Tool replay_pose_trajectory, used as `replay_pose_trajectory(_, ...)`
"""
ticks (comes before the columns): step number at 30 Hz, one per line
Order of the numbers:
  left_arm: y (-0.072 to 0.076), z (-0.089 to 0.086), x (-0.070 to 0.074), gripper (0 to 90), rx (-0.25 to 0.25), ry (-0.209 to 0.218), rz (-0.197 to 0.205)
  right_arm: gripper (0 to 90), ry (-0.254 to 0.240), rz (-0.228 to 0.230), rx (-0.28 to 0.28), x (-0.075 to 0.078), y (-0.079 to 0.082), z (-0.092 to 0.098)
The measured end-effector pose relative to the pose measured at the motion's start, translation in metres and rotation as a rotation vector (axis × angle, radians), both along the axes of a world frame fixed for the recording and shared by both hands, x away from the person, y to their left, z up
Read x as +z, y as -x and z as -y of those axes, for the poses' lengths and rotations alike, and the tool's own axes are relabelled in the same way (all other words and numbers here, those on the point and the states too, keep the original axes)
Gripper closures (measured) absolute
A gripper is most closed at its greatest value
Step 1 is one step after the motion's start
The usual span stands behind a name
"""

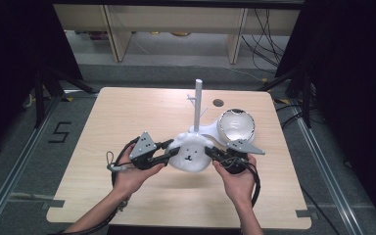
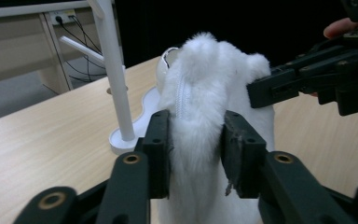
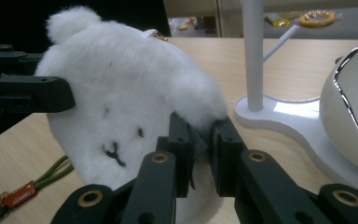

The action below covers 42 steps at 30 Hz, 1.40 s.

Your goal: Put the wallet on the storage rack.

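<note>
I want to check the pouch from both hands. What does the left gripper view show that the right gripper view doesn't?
Left gripper view: the pouch's zipper running up its top edge, and a hand on the far gripper. Right gripper view: the pouch's stitched face, a green and orange strap on the table, and a yellow ring in the background. Both: the fluffy white pouch, the white stand and the round mirror.

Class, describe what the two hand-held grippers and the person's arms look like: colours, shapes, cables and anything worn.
The left gripper and the right gripper are both black, each with two blocky jaws on linked bars joined by brass-coloured pivots. A grey three-cornered plate sits on top of each. Black cables trail back from both. The forearms are bare, with no sleeves or gloves to be seen.
</note>
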<state>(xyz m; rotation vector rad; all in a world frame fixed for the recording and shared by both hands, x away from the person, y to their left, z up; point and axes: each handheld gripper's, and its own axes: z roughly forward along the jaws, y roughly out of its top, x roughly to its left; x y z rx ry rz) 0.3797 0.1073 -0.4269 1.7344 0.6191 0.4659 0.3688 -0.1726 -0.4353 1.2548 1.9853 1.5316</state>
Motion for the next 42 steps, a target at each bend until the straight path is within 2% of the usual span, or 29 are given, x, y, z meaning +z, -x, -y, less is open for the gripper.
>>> replay_pose_trajectory(3,-0.001,-0.001,0.003,53.5,0.009,0.009,0.012,81.5,0.003,0.004,-0.009,0.002,0.001,0.001)
replay_pose_trajectory(4,-0.001,-0.004,0.006,50.4,0.022,0.006,0.024,81.6,0.000,0.033,-0.010,0.003,0.002,0.001)
replay_pose_trajectory(5,-0.001,-0.004,0.006,47.9,0.022,0.006,0.024,81.6,0.000,0.033,-0.010,0.003,0.002,0.001)
replay_pose_trajectory(6,0.000,-0.006,0.010,45.1,0.032,0.001,0.037,81.8,0.010,0.058,-0.013,0.003,0.002,0.002)
replay_pose_trajectory(8,0.001,-0.009,0.012,41.2,0.038,-0.010,0.047,81.9,0.039,0.075,-0.017,0.004,0.002,0.005)
replay_pose_trajectory(9,0.002,-0.011,0.013,39.7,0.043,-0.018,0.047,81.9,0.039,0.077,-0.022,0.004,0.002,0.005)
replay_pose_trajectory(11,0.004,-0.018,0.016,38.7,0.067,-0.038,0.075,81.9,0.023,0.068,-0.040,0.005,0.003,0.006)
replay_pose_trajectory(12,0.005,-0.021,0.016,38.5,0.074,-0.049,0.080,81.9,0.033,0.081,-0.030,0.005,0.002,0.008)
replay_pose_trajectory(13,0.005,-0.021,0.016,38.4,0.074,-0.049,0.080,82.0,0.031,0.072,-0.037,0.006,0.003,0.009)
replay_pose_trajectory(15,0.007,-0.026,0.016,38.4,0.083,-0.057,0.079,82.0,0.025,0.083,-0.031,0.006,0.002,0.010)
replay_pose_trajectory(17,0.008,-0.031,0.014,38.3,0.089,-0.072,0.075,82.1,0.034,0.077,-0.033,0.008,0.003,0.011)
replay_pose_trajectory(18,0.008,-0.031,0.014,38.2,0.089,-0.072,0.075,82.1,0.042,0.098,-0.035,0.008,0.002,0.013)
replay_pose_trajectory(19,0.010,-0.035,0.012,38.2,0.093,-0.079,0.066,82.1,0.041,0.088,-0.039,0.009,0.003,0.013)
replay_pose_trajectory(23,0.012,-0.042,0.008,37.9,0.100,-0.087,0.054,82.1,0.052,0.095,-0.044,0.012,0.003,0.017)
replay_pose_trajectory(25,0.013,-0.045,0.006,37.9,0.107,-0.086,0.044,82.1,0.041,0.077,-0.049,0.013,0.004,0.018)
replay_pose_trajectory(28,0.015,-0.053,0.003,37.8,0.117,-0.093,0.030,82.1,0.064,0.091,-0.064,0.016,0.004,0.024)
replay_pose_trajectory(29,0.015,-0.054,0.002,37.8,0.120,-0.092,0.024,82.1,0.064,0.091,-0.064,0.016,0.004,0.024)
replay_pose_trajectory(30,0.014,-0.057,0.002,37.8,0.124,-0.088,0.026,82.0,0.038,0.065,-0.078,0.017,0.006,0.024)
replay_pose_trajectory(31,0.015,-0.059,0.001,37.8,0.132,-0.090,0.024,82.0,0.038,0.065,-0.078,0.017,0.006,0.024)
replay_pose_trajectory(32,0.015,-0.061,0.001,37.7,0.136,-0.091,0.022,82.1,0.061,0.078,-0.079,0.017,0.005,0.028)
replay_pose_trajectory(36,0.016,-0.067,-0.003,37.3,0.148,-0.084,0.005,82.1,0.040,0.077,-0.085,0.016,0.005,0.031)
replay_pose_trajectory(40,0.017,-0.070,-0.006,37.2,0.152,-0.083,-0.003,82.1,0.040,0.079,-0.100,0.017,0.005,0.033)
replay_pose_trajectory(41,0.018,-0.071,-0.007,37.1,0.155,-0.083,-0.007,82.1,0.061,0.082,-0.098,0.018,0.005,0.035)
replay_pose_trajectory(42,0.019,-0.073,-0.009,37.1,0.155,-0.079,-0.009,82.1,0.040,0.083,-0.099,0.018,0.005,0.036)
